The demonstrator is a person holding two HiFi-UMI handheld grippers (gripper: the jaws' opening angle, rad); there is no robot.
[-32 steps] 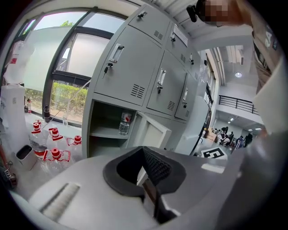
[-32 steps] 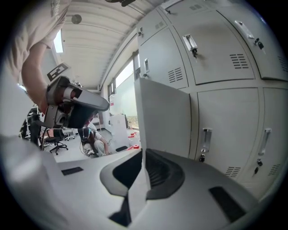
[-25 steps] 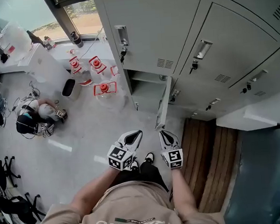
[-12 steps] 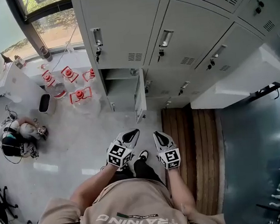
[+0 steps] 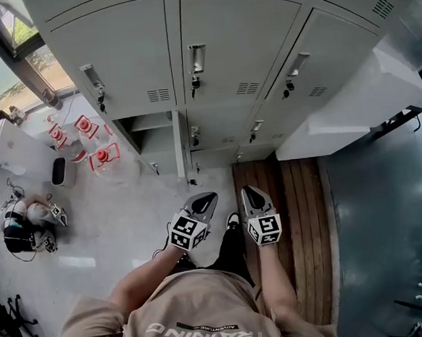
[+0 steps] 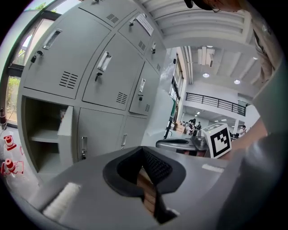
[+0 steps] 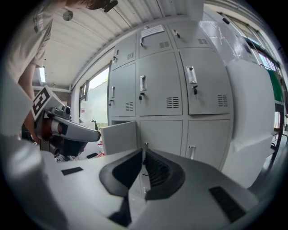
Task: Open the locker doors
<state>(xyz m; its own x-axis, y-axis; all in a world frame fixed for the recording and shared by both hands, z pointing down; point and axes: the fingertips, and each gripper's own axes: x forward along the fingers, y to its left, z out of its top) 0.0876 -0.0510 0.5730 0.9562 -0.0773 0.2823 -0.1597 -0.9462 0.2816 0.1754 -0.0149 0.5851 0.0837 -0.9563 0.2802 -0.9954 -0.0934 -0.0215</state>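
- One lower locker door (image 5: 178,151), at the left of the lockers (image 5: 215,33), is seen swung out edge-on, with its compartment (image 5: 149,136) exposed.
- Every other door in view is shut, so the task is judged to be at an early stage, in a pause between one door and another.
- The closed lower door (image 5: 210,136) just right of the open one is judged the likely next target. Its handle (image 5: 194,135) would have to be reached, the jaws spread, and the handle gripped and pulled outward.
- The left gripper (image 5: 203,199) is held low and well apart from the lockers, with its jaws pressed together on nothing.
- The right gripper (image 5: 252,195) is held beside the left one, near but not touching. Its jaws are likewise closed, with nothing between them.
- The forearms (image 5: 143,278) are bent and drawn in, and both sets of jaw tips are pointed toward the foot of the lockers.
- A forward and downward reach is judged to be called for, since the lower handles are set low.
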